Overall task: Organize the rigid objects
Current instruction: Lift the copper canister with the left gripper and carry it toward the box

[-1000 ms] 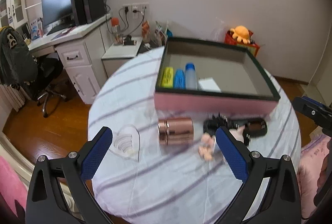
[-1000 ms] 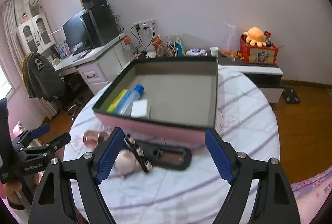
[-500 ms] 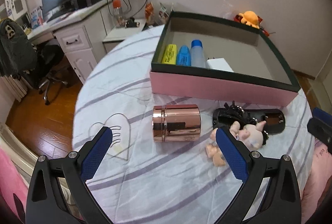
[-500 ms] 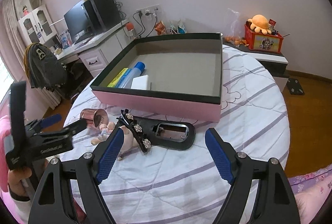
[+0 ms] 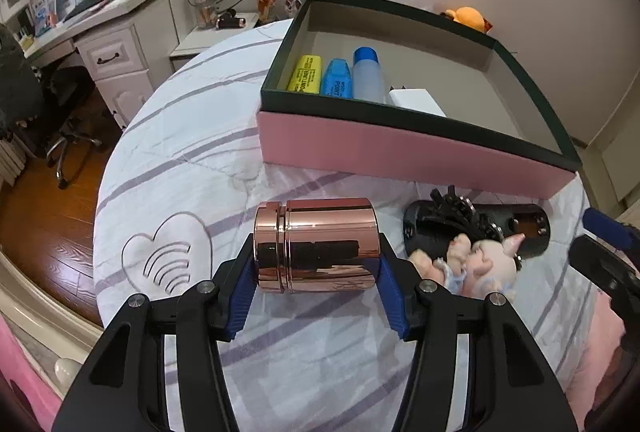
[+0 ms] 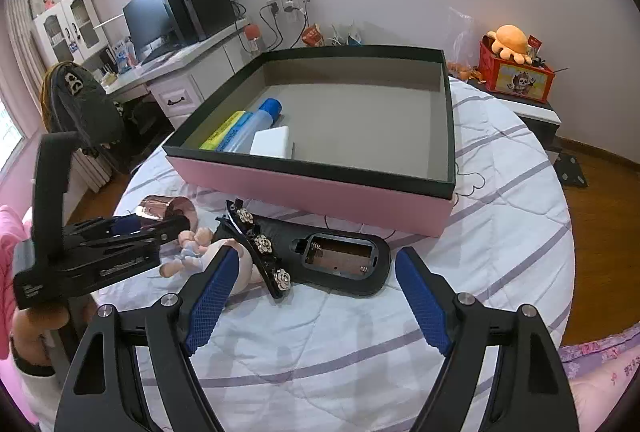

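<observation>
striped tablecloth point(image 5: 192, 136) under shiny rose-gold cylinder point(image 5: 316, 244) on its side, pinched endwise between left gripper point(image 5: 316, 286) pads; right gripper point(image 6: 316, 296) spread wide.

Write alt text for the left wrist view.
The left gripper closes its blue pads around a rose-gold canister lying on its side on a striped tablecloth. Behind it sits a pink box holding highlighters and a bottle.
</observation>
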Available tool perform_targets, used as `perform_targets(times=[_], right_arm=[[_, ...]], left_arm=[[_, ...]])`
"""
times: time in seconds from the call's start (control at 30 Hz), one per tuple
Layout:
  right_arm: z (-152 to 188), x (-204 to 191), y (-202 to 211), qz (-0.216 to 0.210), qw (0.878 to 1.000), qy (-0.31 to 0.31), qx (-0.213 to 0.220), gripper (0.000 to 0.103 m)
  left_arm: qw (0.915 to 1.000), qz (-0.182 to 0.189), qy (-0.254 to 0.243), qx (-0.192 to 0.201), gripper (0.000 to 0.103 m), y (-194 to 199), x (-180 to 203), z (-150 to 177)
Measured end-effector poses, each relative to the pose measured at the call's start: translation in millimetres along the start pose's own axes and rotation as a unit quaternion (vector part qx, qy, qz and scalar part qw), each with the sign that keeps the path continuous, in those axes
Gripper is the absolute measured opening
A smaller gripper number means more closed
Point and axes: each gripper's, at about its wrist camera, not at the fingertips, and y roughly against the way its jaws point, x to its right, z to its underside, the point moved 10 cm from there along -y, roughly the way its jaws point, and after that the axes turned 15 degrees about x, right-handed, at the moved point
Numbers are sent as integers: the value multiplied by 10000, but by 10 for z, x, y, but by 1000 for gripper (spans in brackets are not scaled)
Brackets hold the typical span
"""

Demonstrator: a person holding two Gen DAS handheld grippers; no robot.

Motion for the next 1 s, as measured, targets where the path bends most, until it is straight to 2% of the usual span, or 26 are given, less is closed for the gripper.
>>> perform_targets(times=[0.3, 0.43, 0.53, 0.67, 0.8, 0.87, 0.93, 1.0], right_arm=[[89, -149, -66, 10, 9999, 118, -68, 82], [143, -206, -96, 115, 9997, 233, -38, 82], [195, -218, -102, 203, 9995, 248, -53, 82], [245, -214, -56, 272, 9993, 254, -65, 82], [242, -173, 22, 321, 9992, 225, -35, 82], [230, -151, 53, 337, 9993, 190, -2, 82], [211, -140, 79, 346, 9993, 157, 30, 82], [206, -142, 79, 338, 9993, 150, 36, 82]], left_arm=[[9998, -130, 102, -58, 55, 342, -66, 288], [9999, -99, -68, -82, 57, 445, 14, 371], [9998, -11, -189, -36, 62, 510, 50, 386], [9981, 229, -506, 265, 83, 648, 52, 316], [9906, 537, -1094, 623, 87, 766, -25, 204], [9859, 569, -1393, 739, 87, 750, -100, 153], [9756, 594, -1939, 838, 87, 703, -117, 112], [9650, 918, -2265, 949, 87, 679, -49, 113]])
